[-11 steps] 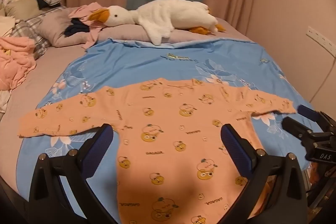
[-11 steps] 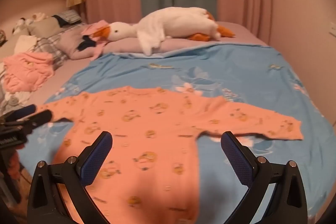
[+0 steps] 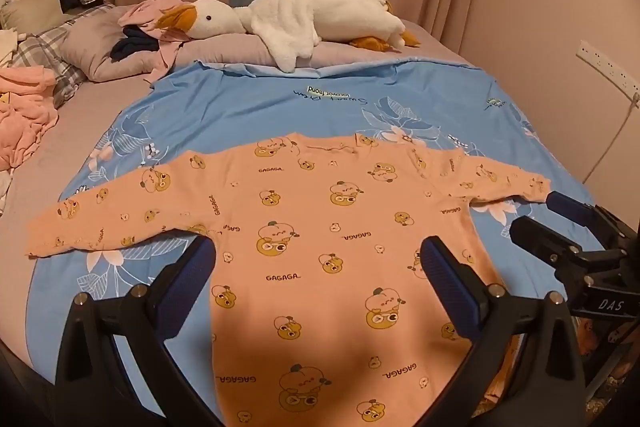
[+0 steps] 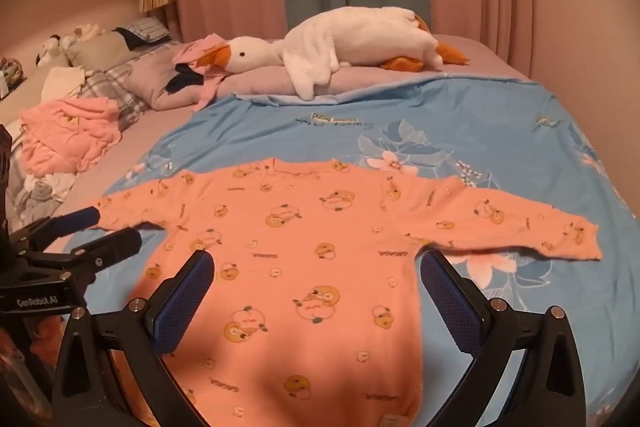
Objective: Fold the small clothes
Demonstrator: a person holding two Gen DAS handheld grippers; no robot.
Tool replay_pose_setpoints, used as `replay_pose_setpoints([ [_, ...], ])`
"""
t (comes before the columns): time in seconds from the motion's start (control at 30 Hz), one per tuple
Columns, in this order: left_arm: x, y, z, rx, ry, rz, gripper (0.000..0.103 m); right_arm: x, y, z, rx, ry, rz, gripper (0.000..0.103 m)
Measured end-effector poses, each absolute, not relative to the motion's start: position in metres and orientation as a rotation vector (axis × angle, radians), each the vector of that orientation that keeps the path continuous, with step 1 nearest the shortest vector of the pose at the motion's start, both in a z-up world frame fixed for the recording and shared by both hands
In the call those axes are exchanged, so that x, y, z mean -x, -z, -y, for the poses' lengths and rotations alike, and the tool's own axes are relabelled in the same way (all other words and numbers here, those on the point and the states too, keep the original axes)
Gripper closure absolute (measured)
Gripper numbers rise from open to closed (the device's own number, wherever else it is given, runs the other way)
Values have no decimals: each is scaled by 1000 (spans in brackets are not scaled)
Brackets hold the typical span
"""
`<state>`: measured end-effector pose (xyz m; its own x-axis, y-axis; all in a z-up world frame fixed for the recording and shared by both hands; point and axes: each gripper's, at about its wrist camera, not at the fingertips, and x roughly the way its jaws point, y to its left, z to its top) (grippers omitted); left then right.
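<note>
While both tools are hovering low over the near end of the bed, the left gripper (image 3: 318,267) is standing with its blue-padded fingers (image 3: 188,279) spread to full width, nothing between them but air above the cloth; the right gripper (image 4: 318,279) is doing the same, pads wide and pinching nothing. Judgement: they are being held open because the spreading-out looks done and a first grasp is being lined up.

The task's thing, an orange long-sleeved baby top (image 3: 320,239) printed with cartoon ducks, is lying flat on the blue floral duvet (image 3: 280,107), hem toward the cameras, neckline away, both sleeves stretched sideways. That layout is probably deliberate: flat and symmetrical, so each sleeve can be taken at its cuff and folded inward.

In the left wrist view the other tool is sitting just beside the right-hand sleeve cuff (image 3: 536,187); whether it is touching the cloth I cannot tell. In the right wrist view the left tool is reaching over the opposite cuff (image 4: 108,215).

Farther back, a white plush goose (image 3: 304,19) is resting across grey pillows (image 3: 224,47), a crumpled pink garment (image 4: 68,135) is waiting at the left edge, and curtains are closing off the background.

Against the frame a moment earlier: both views are sitting slightly closer to the top; the garment itself is lying unchanged, and both jaws are remaining equally wide.
</note>
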<state>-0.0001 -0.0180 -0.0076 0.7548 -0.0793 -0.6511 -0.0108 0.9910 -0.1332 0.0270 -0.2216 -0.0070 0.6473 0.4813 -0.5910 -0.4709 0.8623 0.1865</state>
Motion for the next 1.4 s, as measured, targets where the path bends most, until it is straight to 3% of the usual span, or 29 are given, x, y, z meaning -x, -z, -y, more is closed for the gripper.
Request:
replay_pose_setpoints([
  [1.4,5,15,24,131,92,-756,2,-32,7,220,-53,-586,-759,1],
])
